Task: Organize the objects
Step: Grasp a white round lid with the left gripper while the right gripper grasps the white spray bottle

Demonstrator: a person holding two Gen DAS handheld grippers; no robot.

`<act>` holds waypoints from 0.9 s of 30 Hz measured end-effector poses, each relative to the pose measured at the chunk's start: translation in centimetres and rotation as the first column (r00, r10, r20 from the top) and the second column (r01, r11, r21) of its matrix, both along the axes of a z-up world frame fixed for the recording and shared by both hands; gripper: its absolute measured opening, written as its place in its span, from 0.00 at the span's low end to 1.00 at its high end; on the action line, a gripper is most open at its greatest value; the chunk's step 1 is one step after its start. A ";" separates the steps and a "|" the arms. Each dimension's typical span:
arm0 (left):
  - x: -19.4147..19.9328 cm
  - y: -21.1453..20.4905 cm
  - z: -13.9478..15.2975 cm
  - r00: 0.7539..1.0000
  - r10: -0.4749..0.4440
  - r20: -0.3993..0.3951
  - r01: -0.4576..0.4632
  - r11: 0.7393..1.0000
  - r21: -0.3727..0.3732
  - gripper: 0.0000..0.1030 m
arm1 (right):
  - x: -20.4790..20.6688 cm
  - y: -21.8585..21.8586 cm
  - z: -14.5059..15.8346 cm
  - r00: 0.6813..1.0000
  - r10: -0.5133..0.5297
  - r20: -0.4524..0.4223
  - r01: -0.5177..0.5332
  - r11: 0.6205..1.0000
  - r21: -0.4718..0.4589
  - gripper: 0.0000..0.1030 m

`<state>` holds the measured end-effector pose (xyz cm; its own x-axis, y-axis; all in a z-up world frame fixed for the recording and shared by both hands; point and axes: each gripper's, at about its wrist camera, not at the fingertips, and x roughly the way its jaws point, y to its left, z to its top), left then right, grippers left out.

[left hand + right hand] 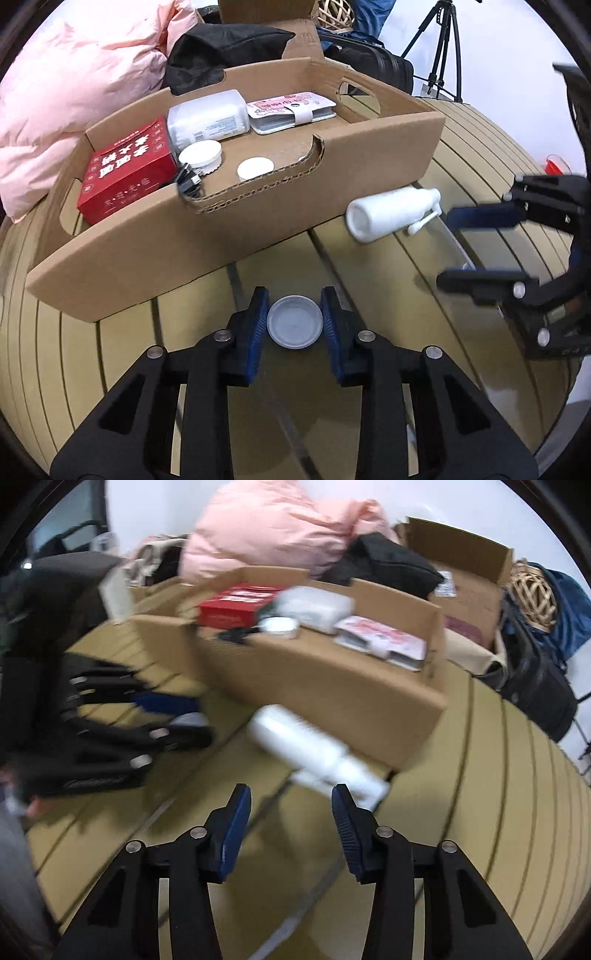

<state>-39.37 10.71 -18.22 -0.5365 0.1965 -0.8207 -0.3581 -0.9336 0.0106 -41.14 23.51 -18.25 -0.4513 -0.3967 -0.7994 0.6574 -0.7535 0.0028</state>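
A small round grey-white lid (294, 321) lies on the tan slatted table between the fingers of my left gripper (294, 317), whose blue pads stand just beside its rim; the jaws are open around it. A white spray bottle (393, 212) lies on its side by the cardboard tray (258, 206); it also shows, blurred, in the right wrist view (306, 747). My right gripper (291, 812) is open and empty, a little short of the bottle's nozzle end. It appears in the left wrist view (469, 247) at the right.
The tray holds a red box (127, 171), a clear plastic pack (208, 116), a pink card case (291, 110), two white round lids (201, 153) and a black clip. Pink bedding (74, 85), black bags, a second carton and a tripod (441, 51) stand behind.
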 end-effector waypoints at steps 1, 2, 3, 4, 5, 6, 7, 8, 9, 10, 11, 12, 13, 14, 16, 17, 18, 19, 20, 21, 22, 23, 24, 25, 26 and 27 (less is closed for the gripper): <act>0.1 -0.1 0.0 1.000 0.006 0.002 -0.006 1.000 0.000 0.25 | 0.4 -0.2 0.2 1.000 -0.004 -0.011 0.004 1.000 0.000 0.48; -0.1 -0.3 0.0 1.000 0.015 0.007 -0.015 1.000 0.003 0.25 | 0.4 -0.4 0.3 0.999 -0.015 -0.036 0.016 1.000 0.015 0.48; -0.1 -0.5 0.1 1.000 0.023 0.011 -0.023 1.000 0.007 0.25 | 0.2 -0.6 0.3 0.997 -0.032 -0.068 0.035 0.998 0.044 0.48; 0.0 -0.8 0.1 0.999 0.029 0.014 -0.030 0.999 0.011 0.25 | -0.2 -0.8 0.2 0.995 -0.048 -0.092 0.055 0.996 0.073 0.48; 0.1 -1.0 0.1 0.999 0.034 0.017 -0.034 0.999 0.017 0.25 | -0.8 -1.0 -0.1 0.993 -0.062 -0.104 0.072 0.993 0.098 0.48; -0.1 -1.0 0.0 0.999 0.035 0.019 -0.036 0.999 0.020 0.25 | -1.5 -1.2 -0.4 0.992 -0.070 -0.108 0.083 0.990 0.114 0.48; -0.1 -1.1 0.1 0.999 0.037 0.021 -0.037 0.999 0.027 0.25 | -2.0 -1.3 -0.5 0.991 -0.070 -0.112 0.083 0.990 0.116 0.48; 0.0 -1.2 0.1 0.999 0.037 0.020 -0.038 0.999 0.031 0.25 | -2.2 -1.4 -0.6 0.992 -0.062 -0.114 0.075 0.990 0.116 0.48; 0.0 -1.4 0.3 0.999 0.042 0.018 -0.043 0.998 0.038 0.25 | -2.5 -1.7 -0.7 0.992 -0.048 -0.119 0.063 0.990 0.126 0.50; -0.1 -1.4 0.4 0.999 0.045 0.018 -0.045 0.998 0.043 0.25 | -2.5 -2.0 -0.9 0.991 -0.028 -0.131 0.047 0.988 0.145 0.50; -0.1 -1.6 0.6 0.999 0.047 0.016 -0.048 0.998 0.052 0.25 | -2.5 -2.2 -1.0 0.990 -0.012 -0.139 0.035 0.987 0.159 0.50; -0.1 -1.8 0.9 0.999 0.051 0.009 -0.052 0.997 0.059 0.25 | -2.7 -2.4 -1.3 0.992 0.005 -0.127 0.017 0.985 0.170 0.50; -0.2 -2.0 1.1 0.998 0.056 0.003 -0.056 0.996 0.067 0.25 | -2.9 -2.5 -1.5 0.995 0.016 -0.102 0.001 0.986 0.167 0.50; -0.2 -2.3 1.4 0.998 0.060 -0.002 -0.060 0.995 0.079 0.25 | -3.0 -2.5 -1.5 0.997 0.023 -0.077 -0.011 0.990 0.144 0.50; -0.2 -2.9 1.9 0.997 0.072 -0.006 -0.071 0.992 0.107 0.25 | -2.6 -2.7 -1.5 0.998 0.058 -0.004 -0.057 0.994 0.098 0.50; -0.2 -3.2 2.0 0.997 0.080 -0.006 -0.079 0.990 0.116 0.25 | -2.2 -2.9 -1.5 0.997 0.072 0.001 -0.072 0.993 0.089 0.50; -0.3 -3.3 2.0 0.996 0.085 -0.004 -0.084 0.989 0.118 0.24 | -1.8 -3.2 -1.7 0.997 0.080 0.004 -0.080 0.993 0.086 0.50; -0.4 -3.4 2.0 0.996 0.089 0.002 -0.088 0.989 0.116 0.24 | -1.6 -3.4 -1.7 0.997 0.079 0.009 -0.079 0.995 0.067 0.50; -0.5 -3.4 1.9 0.996 0.093 0.006 -0.093 0.989 0.112 0.24 | -1.6 -3.6 -1.9 0.997 0.078 0.024 -0.079 0.995 0.053 0.50; -0.5 -3.4 1.9 0.995 0.096 0.010 -0.096 0.989 0.111 0.24 | -1.7 -3.8 -1.9 0.998 0.064 0.030 -0.065 0.997 0.039 0.50; -0.4 -3.5 2.0 0.995 0.097 0.015 -0.098 0.989 0.111 0.24 | -2.0 -3.9 -1.9 0.998 0.047 0.035 -0.048 0.998 0.031 0.49; -0.3 -3.5 2.0 0.995 0.094 0.019 -0.096 0.989 0.115 0.24 | -2.2 -4.0 -1.9 0.998 0.034 0.043 -0.035 0.999 0.024 0.39; -0.1 -3.6 2.3 0.996 0.089 0.021 -0.091 0.988 0.125 0.24 | -2.5 -4.1 -1.8 0.999 0.015 0.042 -0.016 1.000 0.021 0.37; 0.1 -3.8 2.4 0.996 0.090 0.019 -0.092 0.988 0.127 0.24 | -2.6 -4.3 -1.8 0.999 -0.003 0.039 0.002 1.000 0.030 0.37; 0.5 -3.9 2.8 0.995 0.094 0.013 -0.095 0.987 0.128 0.24 | -2.5 -4.3 -1.7 0.999 -0.014 0.036 0.013 0.999 0.034 0.36; 0.9 -4.1 3.3 0.995 0.099 0.009 -0.099 0.986 0.133 0.24 | -2.4 -4.3 -1.7 0.999 -0.023 0.040 0.022 0.999 0.031 0.35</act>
<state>-38.50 6.58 -14.92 -0.5567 0.2500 -0.7922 -0.2634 -0.9576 -0.1171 -43.56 19.19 -19.92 -0.4268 -0.3617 -0.8289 0.6399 -0.7685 0.0059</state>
